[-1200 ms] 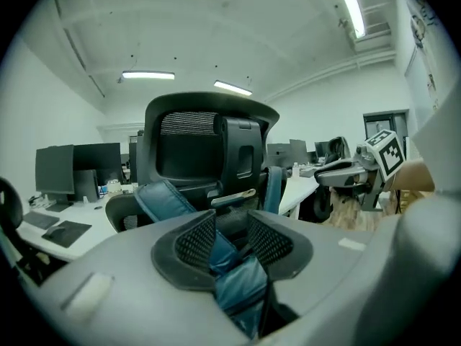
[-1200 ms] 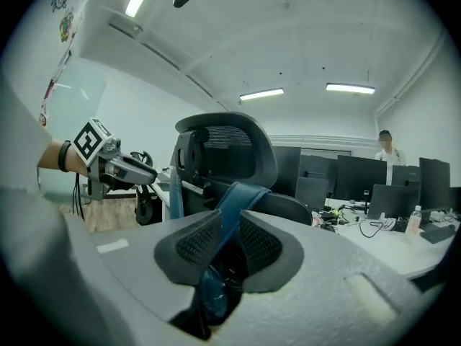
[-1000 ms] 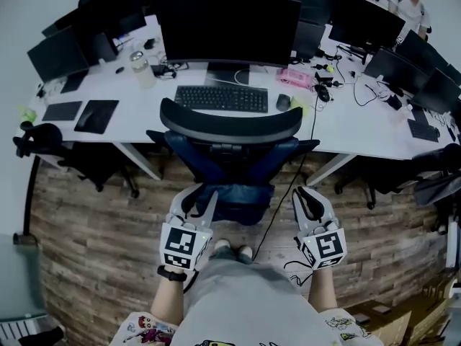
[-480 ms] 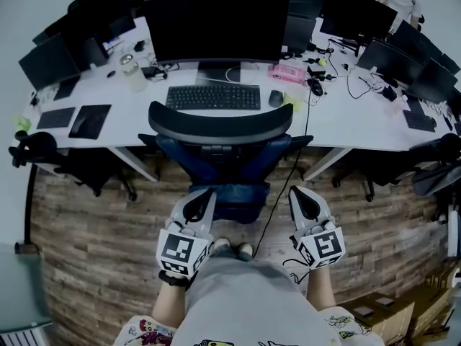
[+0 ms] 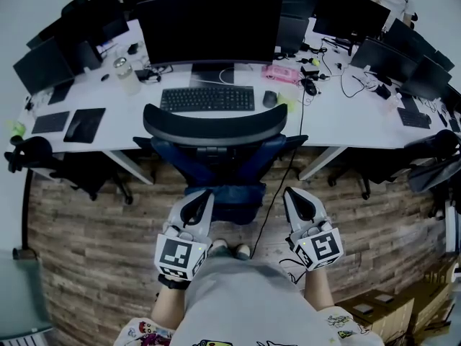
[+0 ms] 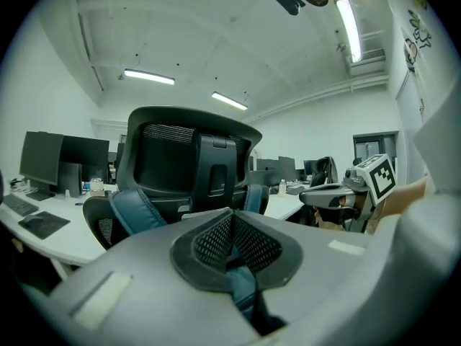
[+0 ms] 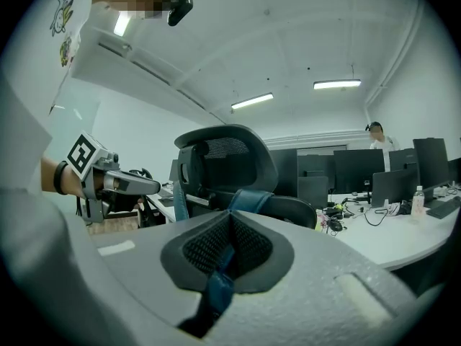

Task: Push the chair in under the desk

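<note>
The chair [image 5: 216, 128] fills the gap between the slanted legs [image 5: 130, 166] of the desk [image 5: 346, 125], its backrest blocking the way ahead. A cable [image 5: 274, 200] hangs just right of it. Bare floor [image 5: 94, 222] lies open on either side, out to the neighbouring chairs [image 5: 86, 170].

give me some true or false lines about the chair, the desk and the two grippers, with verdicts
1. The left gripper and the right gripper both have their jaws together. True.
2. The right gripper is shut on the keyboard. False: the keyboard lies on the desk, beyond the chair.
3. The chair stands between the grippers and the desk, its back toward the person. True.
4. The monitor behind the keyboard shows a bright picture. False: its screen is dark.
</note>
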Demonstrator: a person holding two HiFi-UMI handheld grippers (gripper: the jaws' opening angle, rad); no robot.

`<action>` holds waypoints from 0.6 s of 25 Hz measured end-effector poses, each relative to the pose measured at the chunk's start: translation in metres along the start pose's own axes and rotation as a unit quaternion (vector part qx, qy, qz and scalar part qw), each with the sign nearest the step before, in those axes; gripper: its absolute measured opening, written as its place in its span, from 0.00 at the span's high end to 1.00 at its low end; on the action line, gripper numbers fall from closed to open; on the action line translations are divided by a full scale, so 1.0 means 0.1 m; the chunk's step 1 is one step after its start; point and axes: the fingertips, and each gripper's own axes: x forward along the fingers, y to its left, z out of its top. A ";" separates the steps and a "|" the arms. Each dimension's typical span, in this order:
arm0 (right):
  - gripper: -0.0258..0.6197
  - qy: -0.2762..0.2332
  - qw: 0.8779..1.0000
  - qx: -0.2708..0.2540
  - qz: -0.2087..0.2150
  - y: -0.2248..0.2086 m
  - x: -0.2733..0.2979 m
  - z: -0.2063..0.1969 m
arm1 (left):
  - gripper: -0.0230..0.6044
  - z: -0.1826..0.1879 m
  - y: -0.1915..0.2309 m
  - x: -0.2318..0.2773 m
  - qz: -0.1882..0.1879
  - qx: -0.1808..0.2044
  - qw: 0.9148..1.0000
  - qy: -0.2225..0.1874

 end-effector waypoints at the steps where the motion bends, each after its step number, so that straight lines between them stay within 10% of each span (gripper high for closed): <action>1: 0.96 0.000 1.000 -0.001 -0.001 0.00 0.00 0.01 | 0.95 0.01 0.01 0.00 0.000 0.000 1.000 0.000; 15: 0.96 0.011 1.000 0.002 -0.012 -0.01 0.05 0.00 | 0.95 -0.05 0.09 0.08 -0.009 0.003 1.000 0.016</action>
